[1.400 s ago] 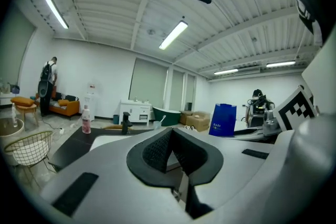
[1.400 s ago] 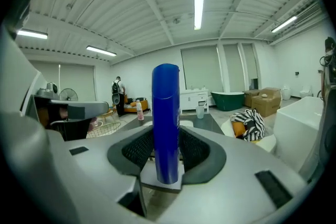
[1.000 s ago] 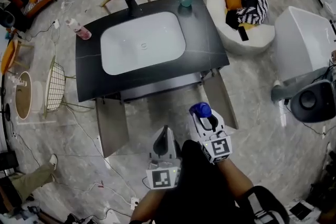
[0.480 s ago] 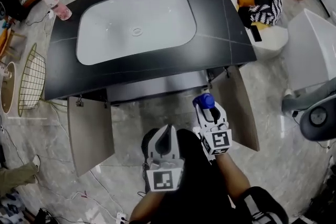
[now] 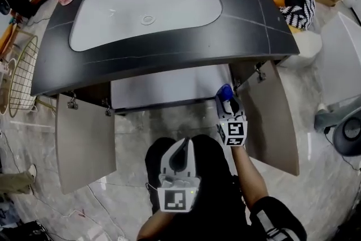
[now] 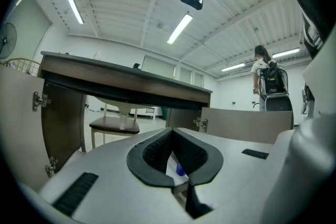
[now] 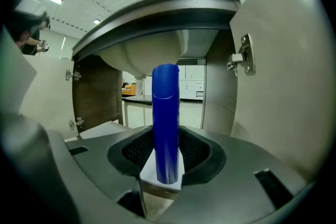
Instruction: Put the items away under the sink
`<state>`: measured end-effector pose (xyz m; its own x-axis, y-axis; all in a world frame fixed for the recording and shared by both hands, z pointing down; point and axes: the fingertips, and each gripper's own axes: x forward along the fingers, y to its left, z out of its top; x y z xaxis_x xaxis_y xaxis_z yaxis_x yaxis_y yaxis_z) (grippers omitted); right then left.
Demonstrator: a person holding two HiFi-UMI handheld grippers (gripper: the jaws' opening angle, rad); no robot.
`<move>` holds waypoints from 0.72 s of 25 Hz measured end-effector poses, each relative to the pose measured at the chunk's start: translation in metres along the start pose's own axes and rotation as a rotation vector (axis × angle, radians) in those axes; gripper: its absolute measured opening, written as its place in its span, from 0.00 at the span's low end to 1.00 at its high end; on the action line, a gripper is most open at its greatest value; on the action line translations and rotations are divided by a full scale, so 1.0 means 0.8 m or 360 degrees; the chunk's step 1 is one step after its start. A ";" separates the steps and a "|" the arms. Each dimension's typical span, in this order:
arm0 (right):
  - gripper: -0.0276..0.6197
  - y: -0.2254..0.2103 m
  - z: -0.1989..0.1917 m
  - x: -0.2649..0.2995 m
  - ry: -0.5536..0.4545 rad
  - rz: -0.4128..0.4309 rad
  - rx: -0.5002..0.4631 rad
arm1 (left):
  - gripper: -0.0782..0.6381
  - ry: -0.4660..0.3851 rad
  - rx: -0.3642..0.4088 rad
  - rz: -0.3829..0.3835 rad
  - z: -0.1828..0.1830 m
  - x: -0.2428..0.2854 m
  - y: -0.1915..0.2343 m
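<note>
Right claw [image 7: 167, 147] clamping blue can [image 7: 166, 113], only cap [image 5: 225, 91] shows overhead, left claw [image 6: 172, 134] seemingly closed

R gripper [image 5: 228, 101] w/ blue bottle [image 5: 224, 91] moved up-frame, now at cabinet mouth beside right door [image 5: 279, 121]. Sink counter [image 5: 248, 25] closer, fills upper frame.
</note>
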<state>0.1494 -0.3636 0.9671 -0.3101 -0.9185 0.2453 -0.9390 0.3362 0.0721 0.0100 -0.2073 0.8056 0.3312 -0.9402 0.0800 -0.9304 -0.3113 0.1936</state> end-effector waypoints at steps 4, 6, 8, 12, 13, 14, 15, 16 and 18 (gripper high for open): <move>0.27 -0.016 -0.043 0.034 0.0029 -0.0018 -0.0036 | 0.13 0.0008 -0.0006 -0.0027 -0.012 0.001 -0.011; 0.27 -0.024 -0.060 0.048 0.0033 -0.0034 -0.0059 | 0.13 0.0012 0.0007 -0.0037 -0.016 0.002 -0.015; 0.27 -0.031 -0.075 0.061 0.0023 -0.0034 -0.0067 | 0.13 0.0016 0.0016 -0.0044 -0.019 0.001 -0.016; 0.27 -0.039 -0.099 0.087 0.0017 -0.0026 -0.0028 | 0.13 0.0016 0.0014 -0.0046 -0.025 0.003 -0.010; 0.27 -0.042 -0.104 0.093 0.0016 -0.0031 -0.0016 | 0.13 0.0017 0.0012 -0.0044 -0.026 0.004 -0.008; 0.27 -0.044 -0.109 0.099 0.0017 -0.0037 -0.0005 | 0.13 0.0019 0.0012 -0.0045 -0.027 0.005 -0.007; 0.27 -0.046 -0.114 0.104 0.0021 -0.0044 0.0006 | 0.13 0.0019 0.0011 -0.0047 -0.028 0.005 -0.005; 0.27 -0.047 -0.119 0.109 0.0027 -0.0050 0.0013 | 0.13 0.0018 0.0010 -0.0049 -0.029 0.006 -0.002; 0.27 -0.049 -0.128 0.119 0.0043 -0.0055 0.0012 | 0.13 0.0014 0.0014 -0.0049 -0.030 0.007 0.002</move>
<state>0.1717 -0.4428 1.0864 -0.2733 -0.9237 0.2687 -0.9503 0.3026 0.0737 0.0142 -0.2097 0.8297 0.3608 -0.9290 0.0826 -0.9212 -0.3412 0.1873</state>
